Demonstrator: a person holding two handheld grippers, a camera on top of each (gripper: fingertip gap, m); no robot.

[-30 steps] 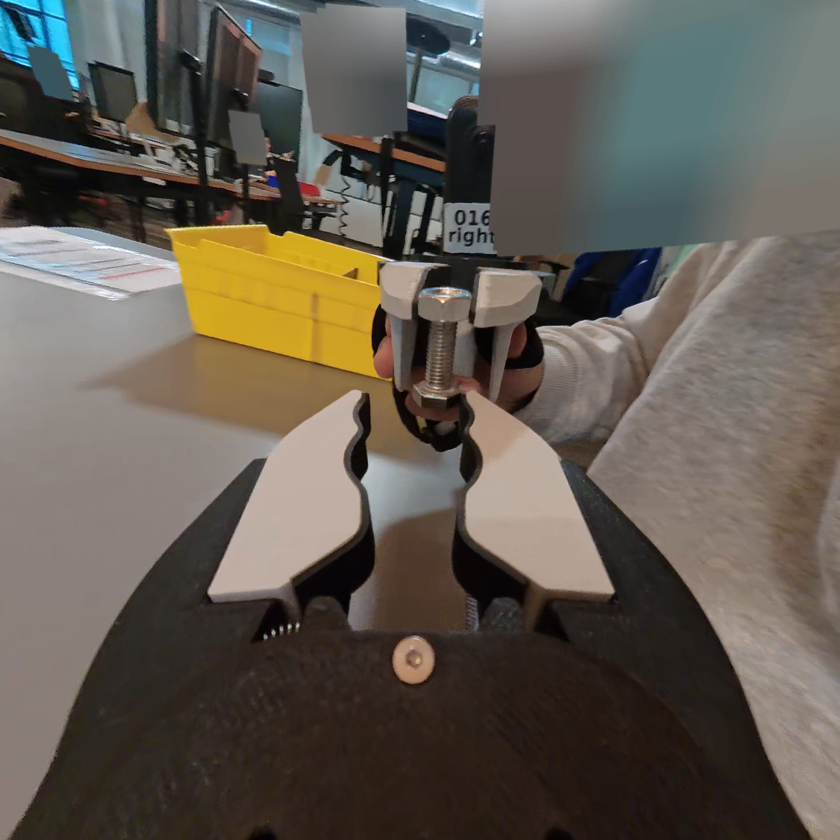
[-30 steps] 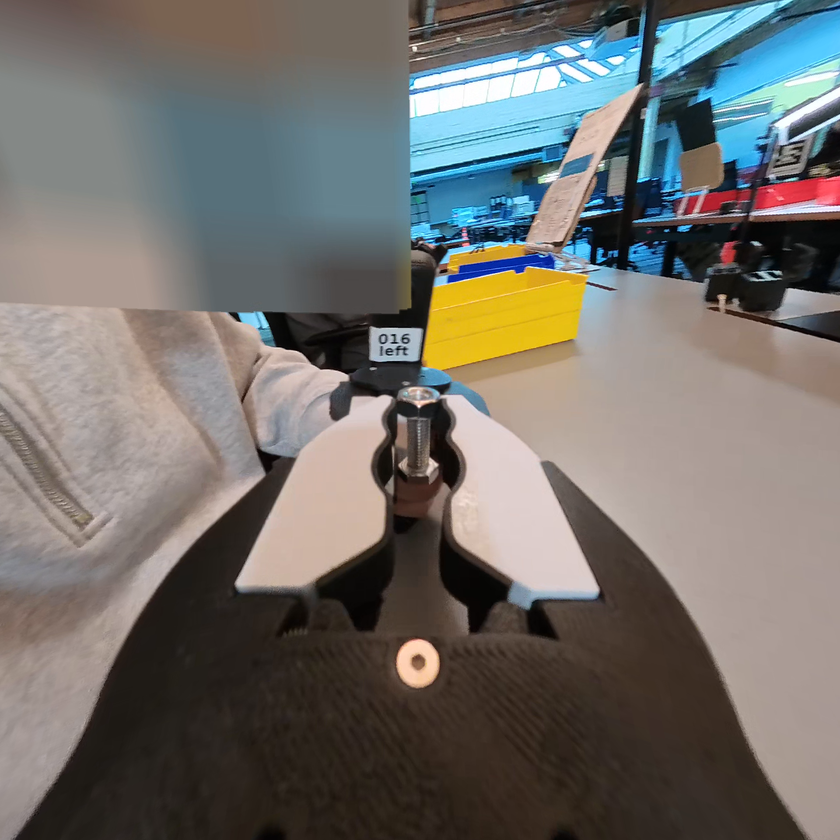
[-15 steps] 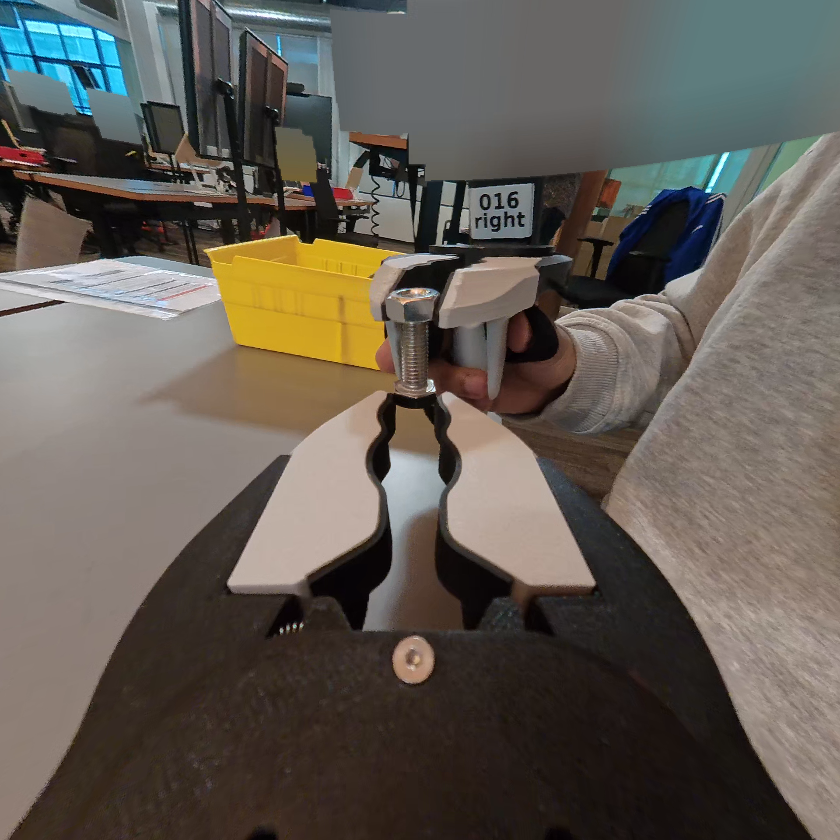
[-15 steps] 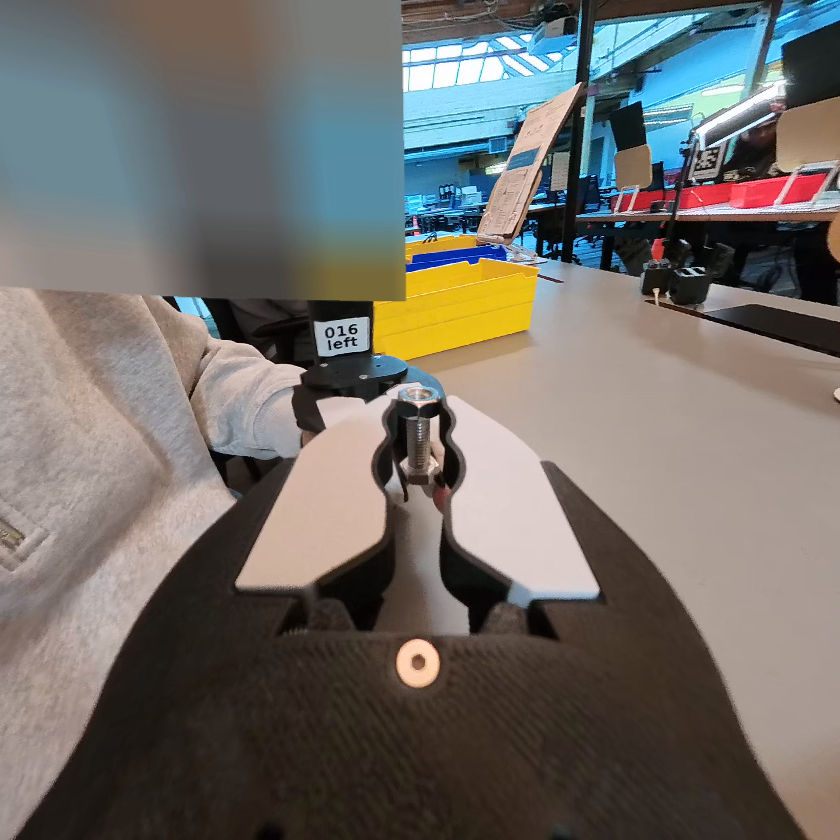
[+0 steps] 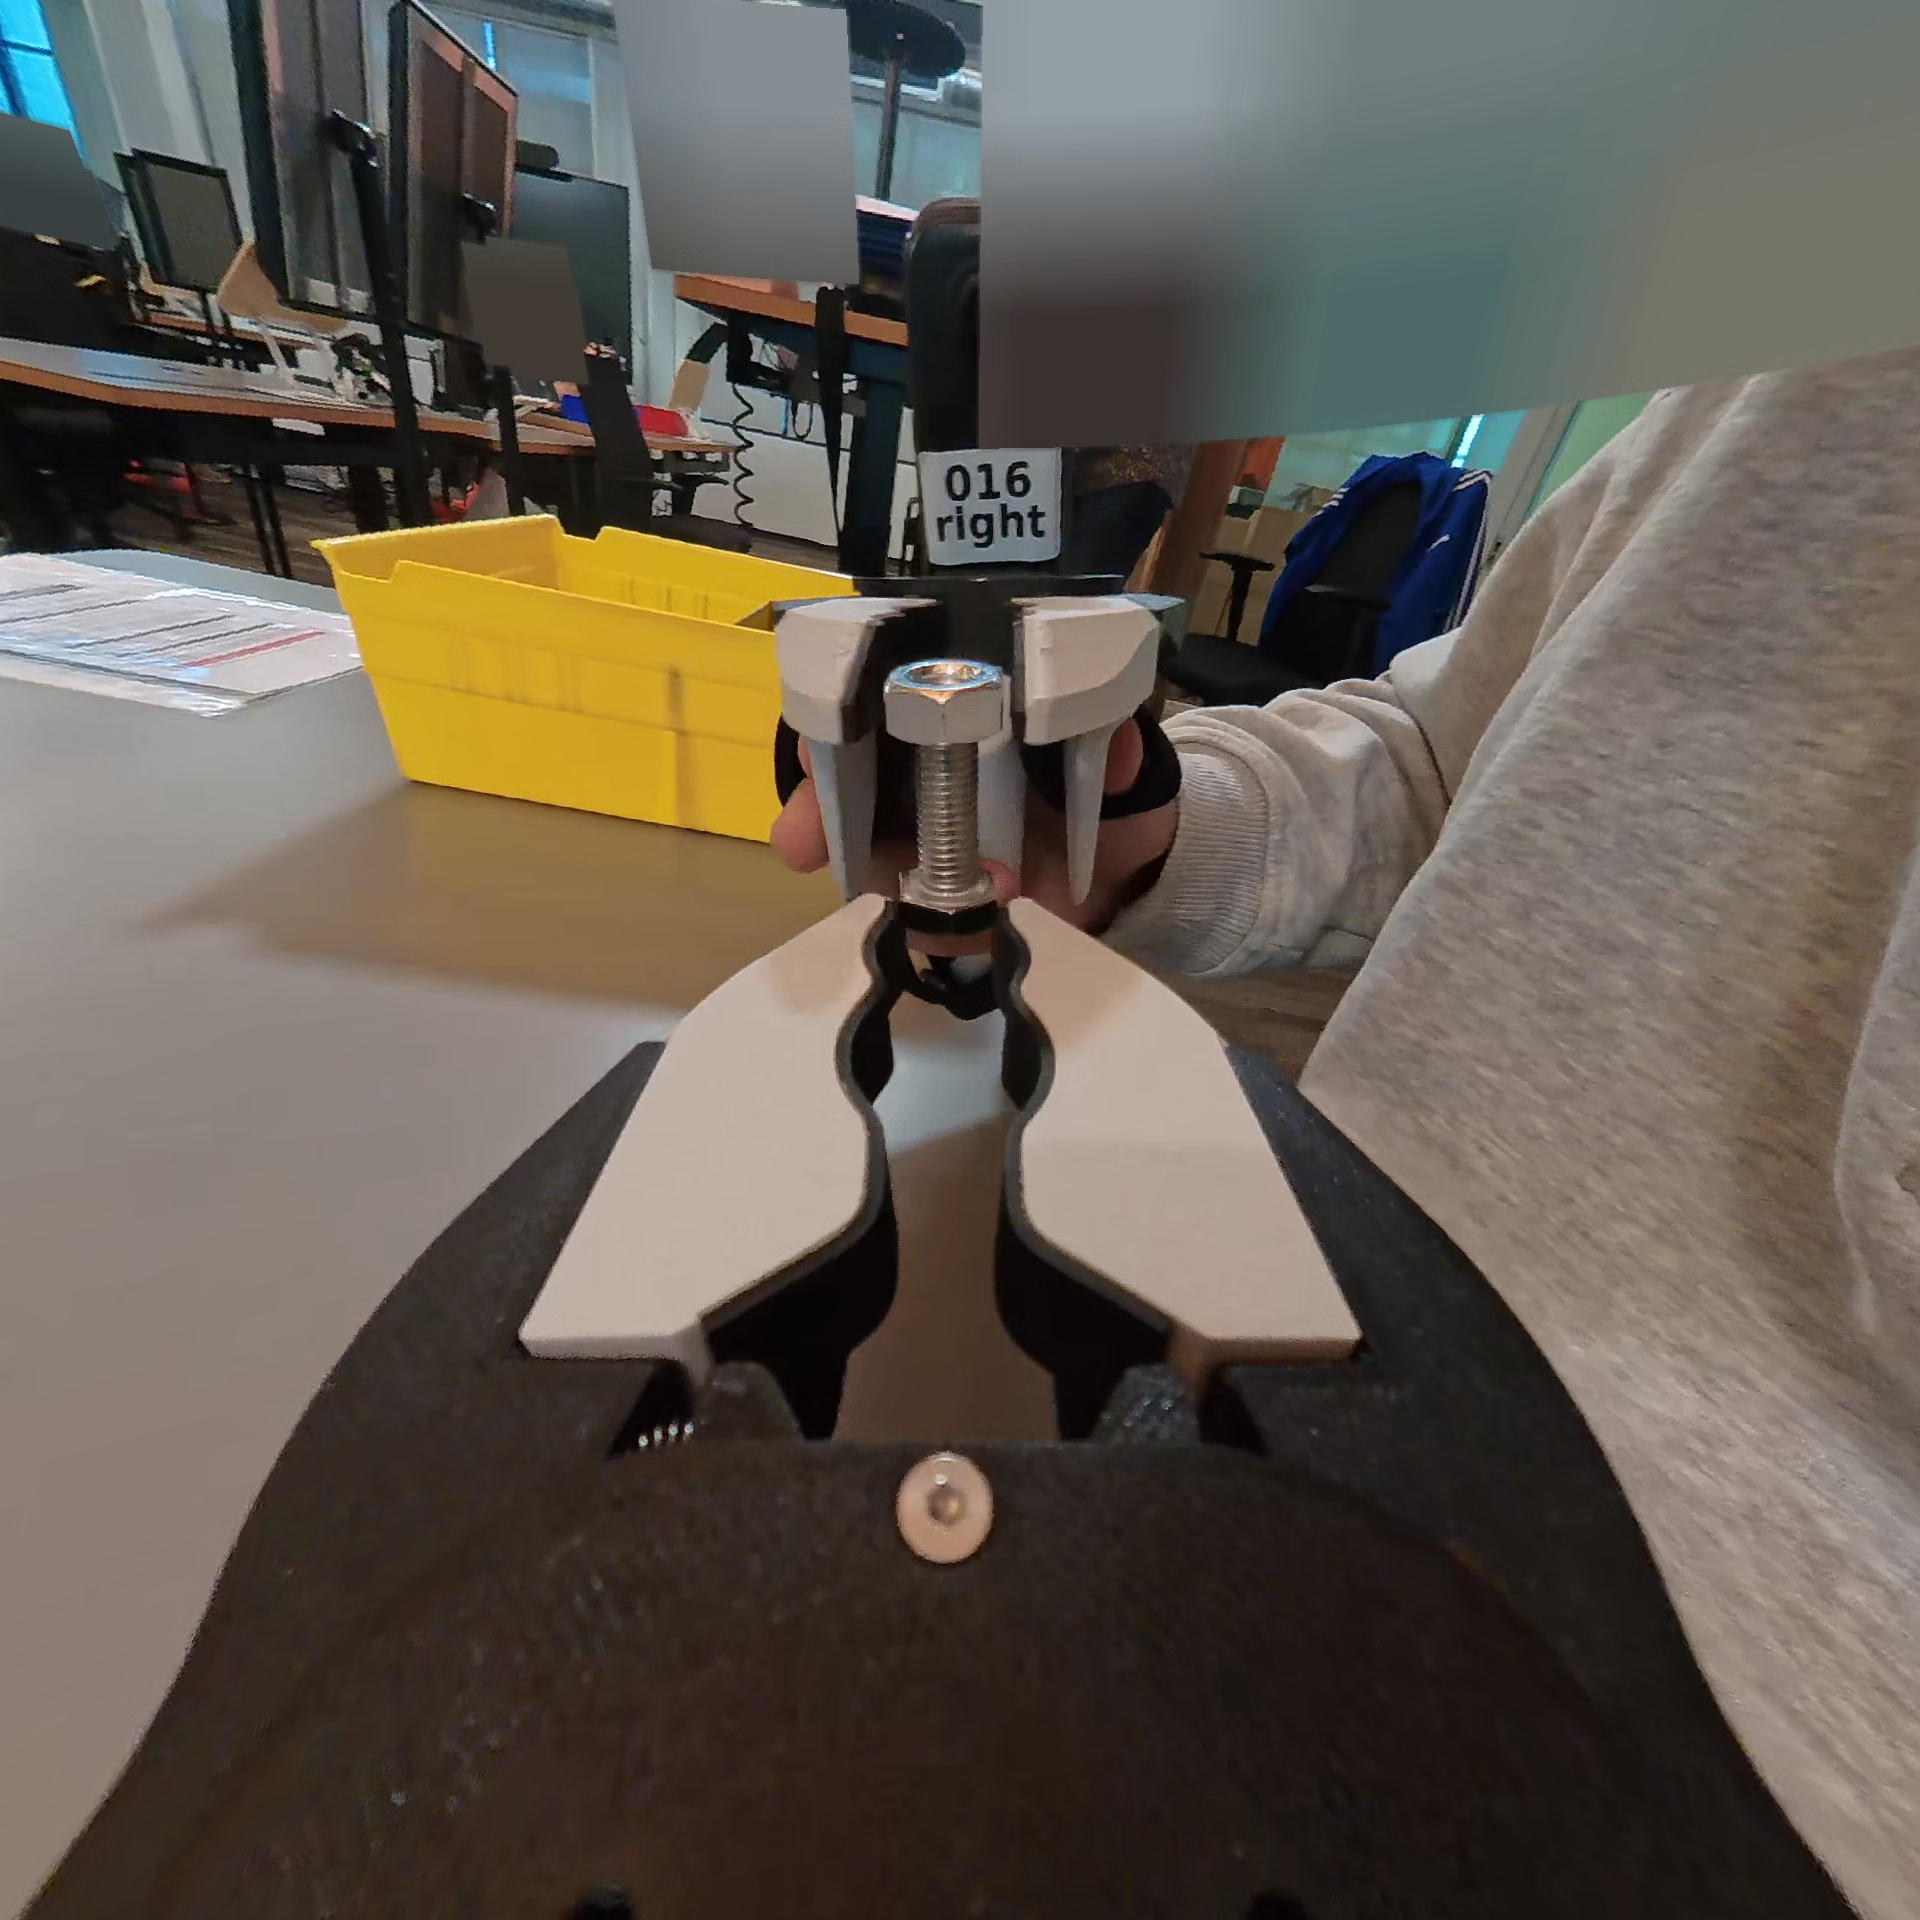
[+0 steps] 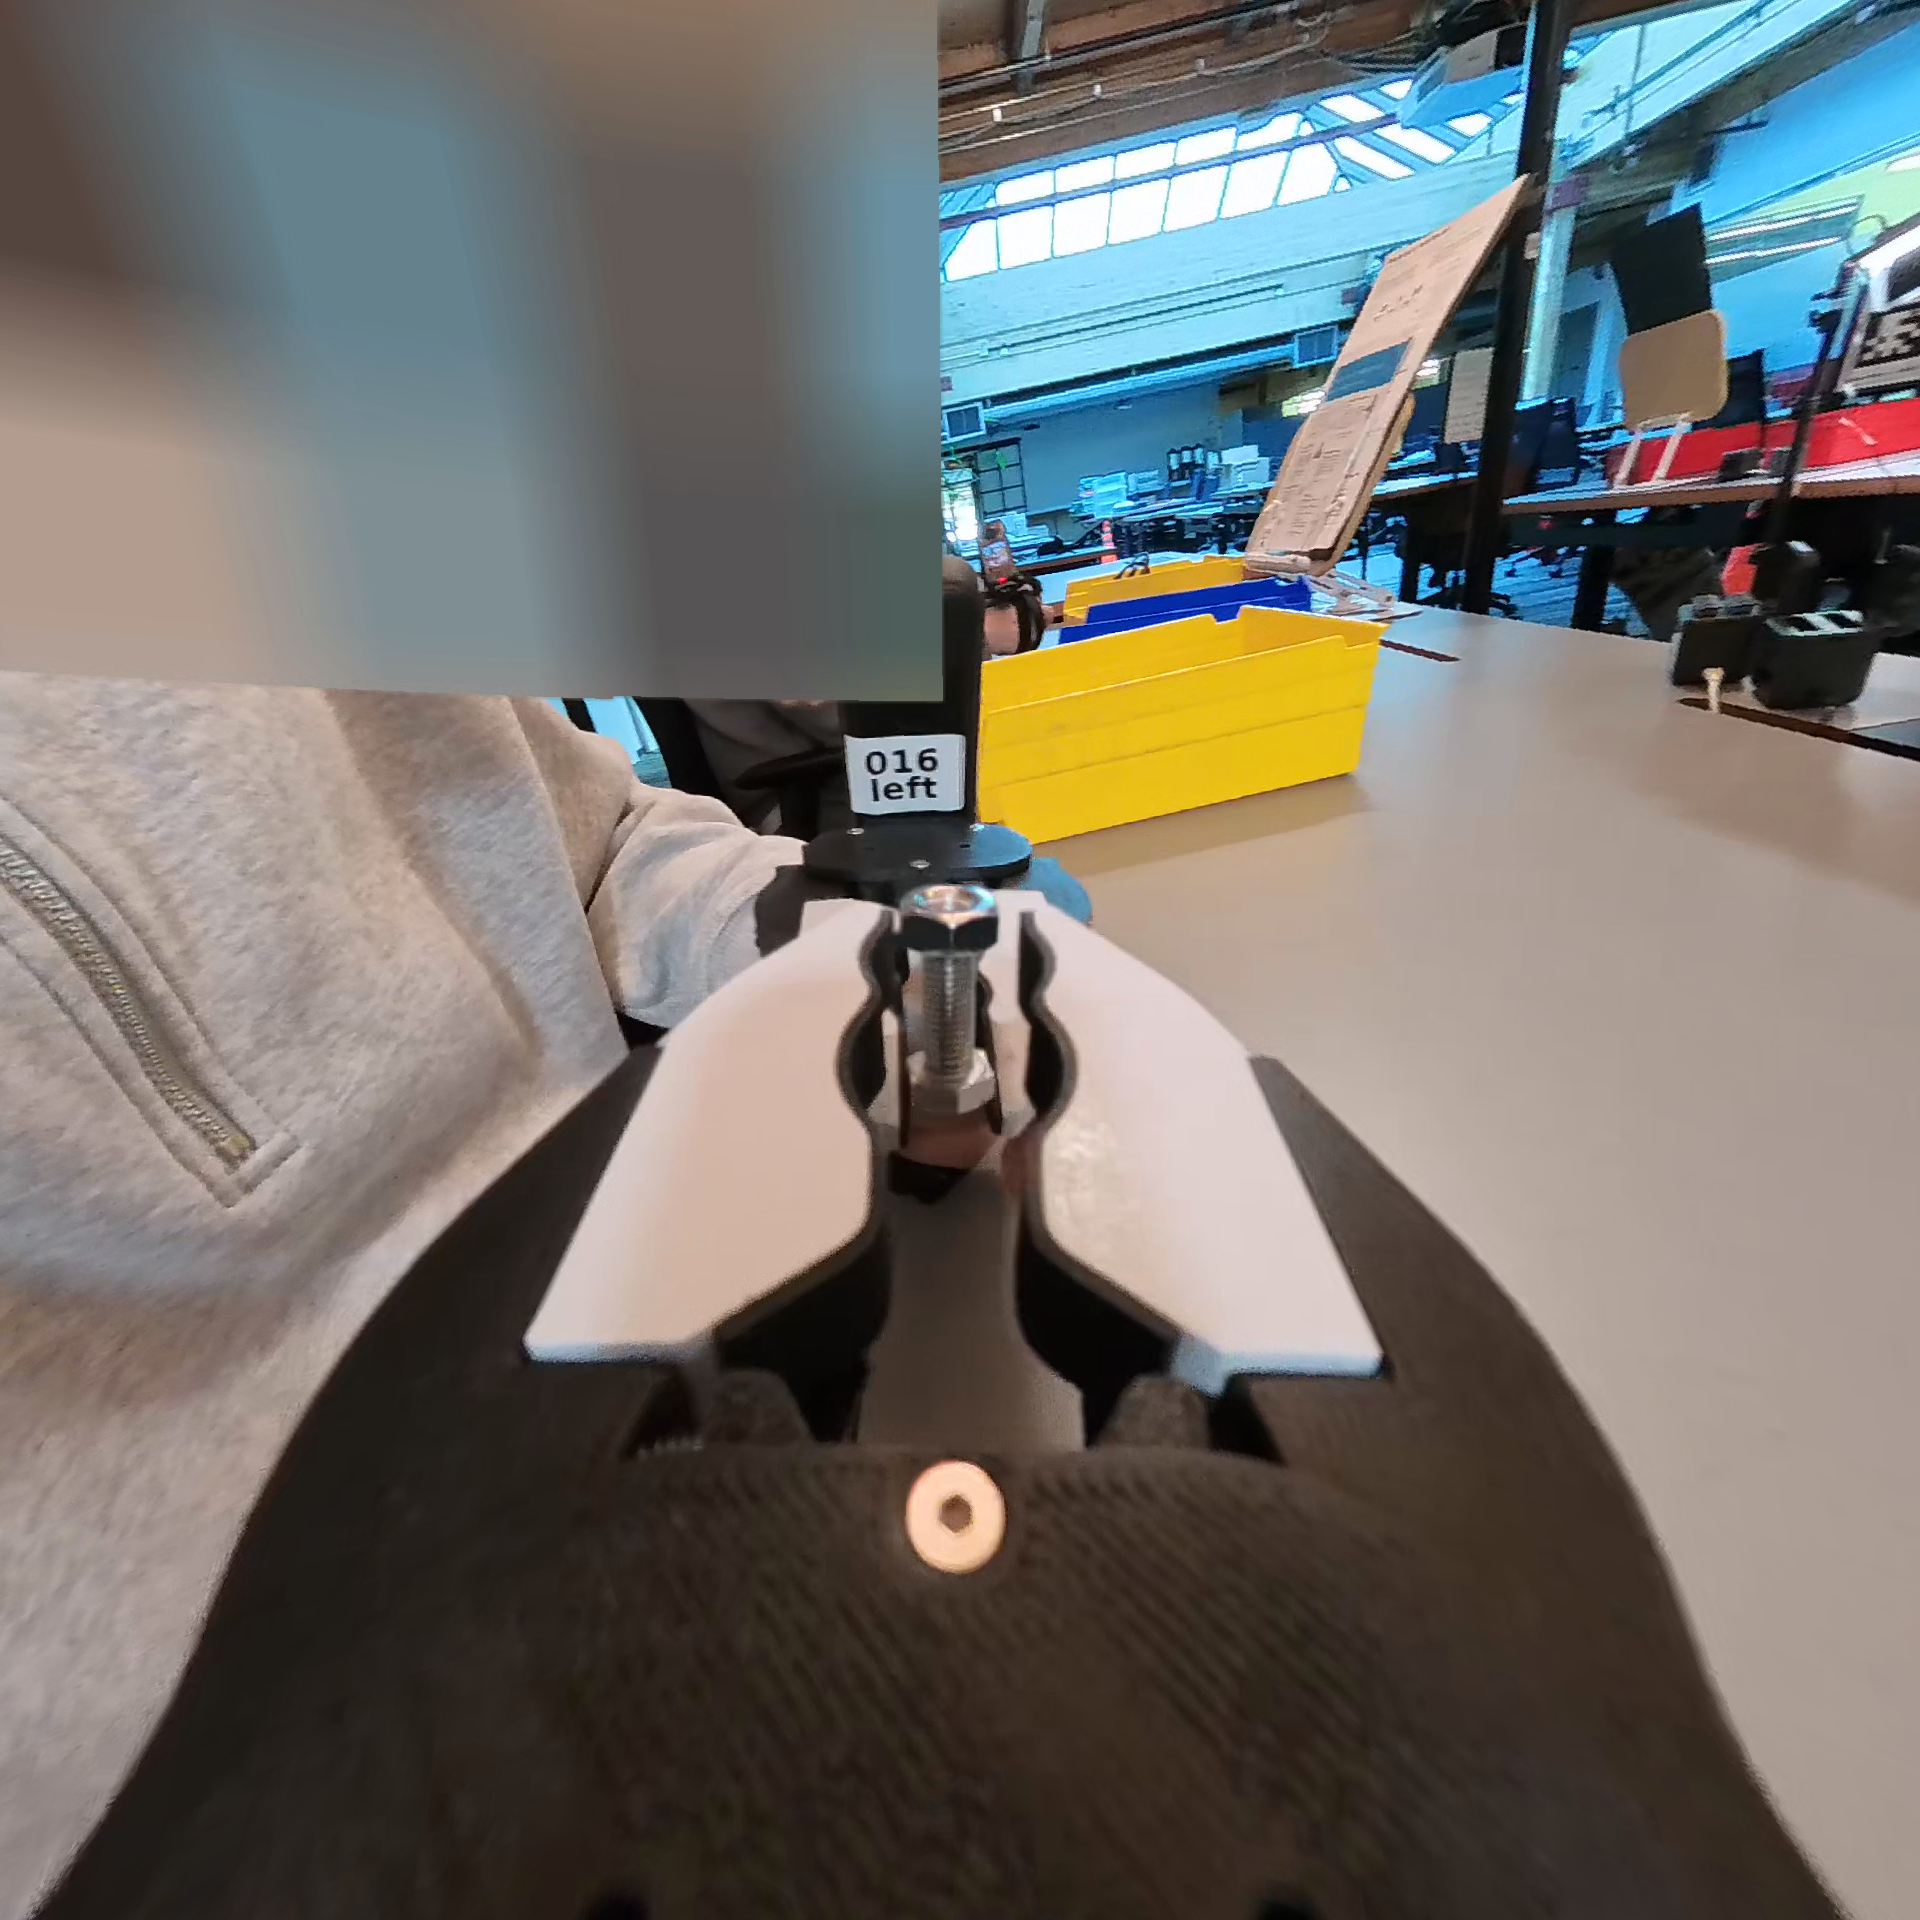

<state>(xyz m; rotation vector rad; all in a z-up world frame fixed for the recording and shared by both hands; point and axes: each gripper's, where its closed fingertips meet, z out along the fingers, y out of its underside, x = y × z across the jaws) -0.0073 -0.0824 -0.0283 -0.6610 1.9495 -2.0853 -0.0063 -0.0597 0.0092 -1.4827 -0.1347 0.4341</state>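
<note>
A silver bolt stands upright between my two grippers, which face each other above the grey table. My right gripper is shut on the bolt's hex head. My left gripper is shut on the silver nut threaded low on the shaft. In the right wrist view, the right gripper clamps the head of the bolt, and the nut sits below between the left gripper's fingers. A hand behind each gripper holds its grip.
A yellow bin stands on the table behind the bolt, with a printed sheet to its left. In the right wrist view are another yellow bin, a blue bin and black holders. A person's grey sleeve fills the right side. My two grippers' fingertips are within a few centimetres of each other.
My left gripper was open beside the nut one second ago; it has since closed onto the nut. The right gripper has kept its hold on the bolt head, and both views have swung a little.
</note>
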